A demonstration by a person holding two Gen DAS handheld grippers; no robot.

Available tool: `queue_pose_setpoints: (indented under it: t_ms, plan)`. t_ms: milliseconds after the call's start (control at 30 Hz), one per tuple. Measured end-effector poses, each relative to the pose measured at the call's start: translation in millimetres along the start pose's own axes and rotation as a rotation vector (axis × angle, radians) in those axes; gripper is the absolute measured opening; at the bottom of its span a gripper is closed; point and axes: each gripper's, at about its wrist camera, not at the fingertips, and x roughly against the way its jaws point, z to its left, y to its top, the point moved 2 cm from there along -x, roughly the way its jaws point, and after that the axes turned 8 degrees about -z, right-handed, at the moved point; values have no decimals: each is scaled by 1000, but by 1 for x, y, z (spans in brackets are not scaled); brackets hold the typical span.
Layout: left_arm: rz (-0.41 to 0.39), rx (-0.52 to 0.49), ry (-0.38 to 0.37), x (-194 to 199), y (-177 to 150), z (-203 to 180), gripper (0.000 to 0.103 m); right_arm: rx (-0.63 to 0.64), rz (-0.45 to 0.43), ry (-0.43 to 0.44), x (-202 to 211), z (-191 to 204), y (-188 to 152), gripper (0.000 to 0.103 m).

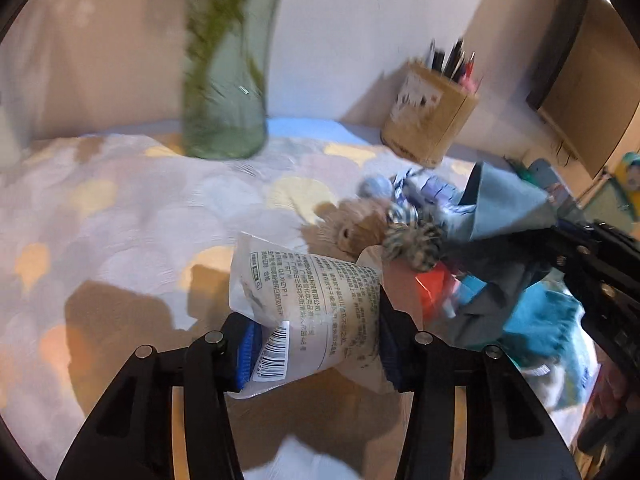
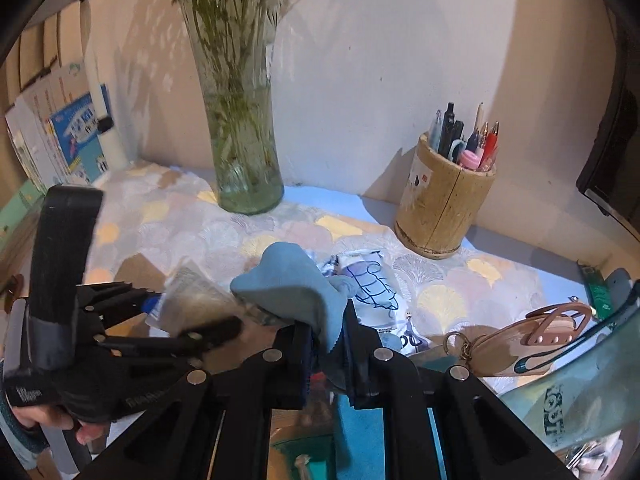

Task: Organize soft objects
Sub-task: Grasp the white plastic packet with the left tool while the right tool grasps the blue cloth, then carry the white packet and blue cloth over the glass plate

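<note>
My left gripper is shut on a clear plastic packet with printed text and a barcode, held above the patterned tablecloth. The same gripper and packet show at the left of the right wrist view. My right gripper is shut on a light blue cloth that bunches up above its fingers. The cloth also shows in the left wrist view. A pile of soft things lies between them: a tan fuzzy toy, a striped ball and a printed pouch.
A glass vase with green stems stands at the back by the wall. A bamboo pen holder stands at the back right. A brown keychain pouch lies at the right. Boxes lean at the far left.
</note>
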Motion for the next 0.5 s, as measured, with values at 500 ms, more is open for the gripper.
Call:
queue_pose_setpoints:
  t_ms: [500]
  plan:
    - [29, 53, 52, 96, -48, 24, 47, 31, -20, 143, 55, 59, -23, 12]
